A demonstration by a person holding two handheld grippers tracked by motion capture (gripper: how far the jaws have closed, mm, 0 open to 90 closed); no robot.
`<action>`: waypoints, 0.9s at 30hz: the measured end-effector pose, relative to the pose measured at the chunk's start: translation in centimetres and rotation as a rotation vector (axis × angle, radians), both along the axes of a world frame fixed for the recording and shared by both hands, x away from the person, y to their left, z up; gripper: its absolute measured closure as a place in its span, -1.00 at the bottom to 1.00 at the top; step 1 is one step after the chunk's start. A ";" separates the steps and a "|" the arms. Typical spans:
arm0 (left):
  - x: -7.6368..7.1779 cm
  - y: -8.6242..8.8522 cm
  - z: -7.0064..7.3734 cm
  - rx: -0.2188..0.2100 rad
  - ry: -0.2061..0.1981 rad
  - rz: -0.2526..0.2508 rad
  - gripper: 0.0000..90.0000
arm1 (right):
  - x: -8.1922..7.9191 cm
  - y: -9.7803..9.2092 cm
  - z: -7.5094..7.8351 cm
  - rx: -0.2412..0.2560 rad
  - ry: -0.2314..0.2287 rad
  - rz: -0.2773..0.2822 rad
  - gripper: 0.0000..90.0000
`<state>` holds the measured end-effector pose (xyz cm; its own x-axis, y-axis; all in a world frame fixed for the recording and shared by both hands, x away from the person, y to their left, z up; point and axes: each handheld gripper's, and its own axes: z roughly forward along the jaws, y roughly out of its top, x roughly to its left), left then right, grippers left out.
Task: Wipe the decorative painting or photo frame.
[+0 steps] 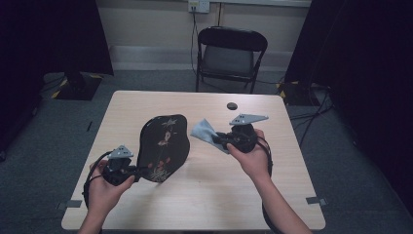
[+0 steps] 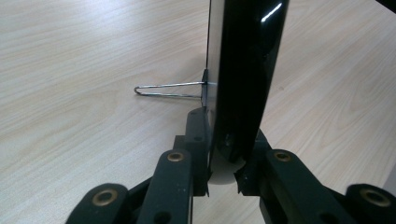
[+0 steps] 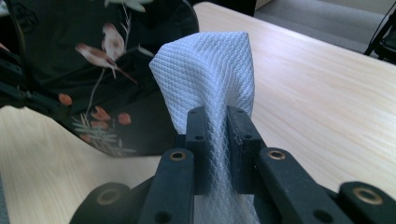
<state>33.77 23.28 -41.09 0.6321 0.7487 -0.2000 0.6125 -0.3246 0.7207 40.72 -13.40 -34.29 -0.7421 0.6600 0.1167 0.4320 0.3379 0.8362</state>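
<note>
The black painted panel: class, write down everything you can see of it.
The black painted panel is a glossy, dark, curved-edged plaque painted with birds, reddish blossoms and pale leaves. It is seen edge-on in the left gripper view, thin and shiny, with a wire stand jutting from its back. It is held tilted up over the table; the left gripper is shut on its lower edge. Whether it touches the table cannot be told.

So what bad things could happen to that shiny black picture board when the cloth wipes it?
The left gripper pinches the black board only at its bottom edge while it stands tilted up, so a push from the white cloth might twist it loose or tip it over. The right gripper holds the cloth close to its jaws, so hard plastic could perhaps scrape the glossy painted side. The thin wire stand behind could bend if the board drops.
</note>
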 end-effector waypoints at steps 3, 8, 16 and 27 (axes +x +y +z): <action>0.0 0.0 0.0 -0.001 0.001 -0.001 0.75 | 0.2 0.5 0.7 0.007 -0.016 0.006 0.79; 0.1 0.1 0.0 0.002 0.006 -0.009 0.75 | 0.6 1.9 1.7 0.008 -0.040 0.015 0.79; 0.1 0.0 0.1 0.005 0.004 -0.012 0.75 | 1.0 4.0 2.3 0.020 -0.066 0.027 0.79; 0.1 -0.1 0.1 0.014 -0.001 -0.026 0.75 | 1.5 5.2 -0.4 -0.004 -0.025 0.020 0.79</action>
